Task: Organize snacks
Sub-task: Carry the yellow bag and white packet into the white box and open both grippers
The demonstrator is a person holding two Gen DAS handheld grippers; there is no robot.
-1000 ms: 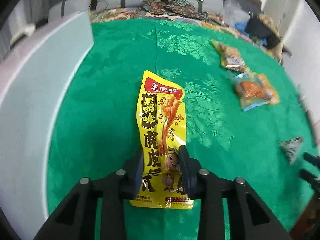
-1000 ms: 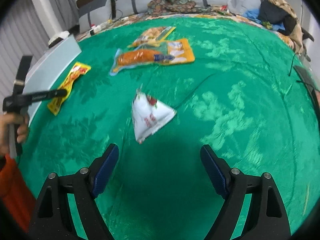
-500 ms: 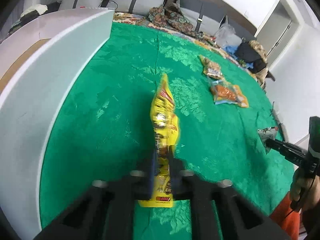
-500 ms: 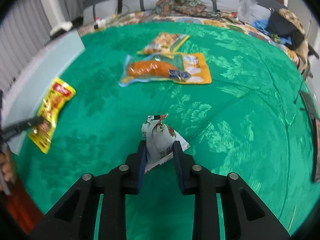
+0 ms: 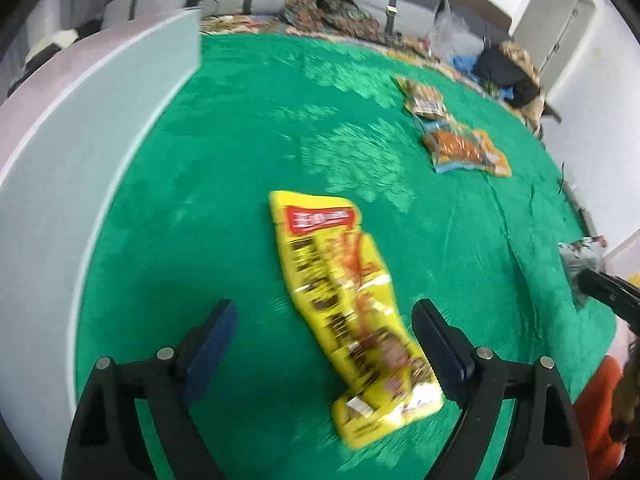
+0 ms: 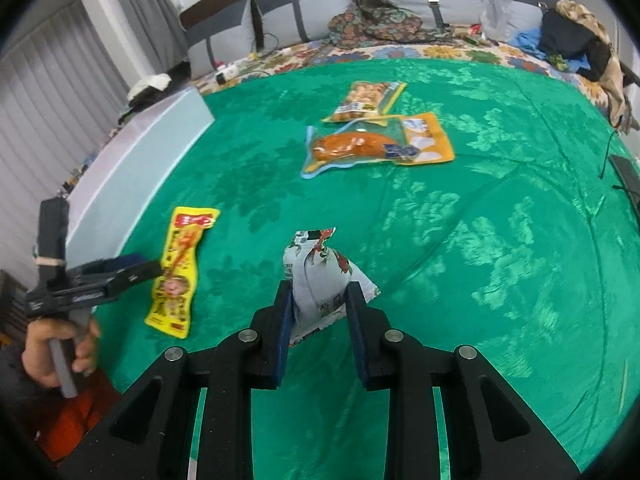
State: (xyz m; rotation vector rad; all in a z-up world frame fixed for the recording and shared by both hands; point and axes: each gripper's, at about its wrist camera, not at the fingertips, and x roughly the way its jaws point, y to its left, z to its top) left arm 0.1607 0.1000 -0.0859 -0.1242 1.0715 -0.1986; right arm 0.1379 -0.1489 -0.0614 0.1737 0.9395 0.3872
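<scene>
The green cloth [image 6: 460, 240] has a satin sheen with a woven floral pattern; at 6 o'clock it looks matt and plush. The yellow packet [image 5: 352, 304] is glossy crinkled plastic film, as is the white pouch [image 6: 320, 280] and the orange packet [image 6: 376, 146], partly clear. Both grippers' fingers [image 6: 360, 320] are matt black plastic with dull blue pads and shiny metal pins. At 9 o'clock, the pale box [image 5: 80, 152] is smooth and matt.

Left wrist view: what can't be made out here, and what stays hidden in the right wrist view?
- Yellow packet, left wrist view: print unreadable, motion blur.
- White pouch, left wrist view: mostly hidden by the right gripper and the frame edge.
- White pouch's lower end, right wrist view: hidden behind the fingers.
</scene>
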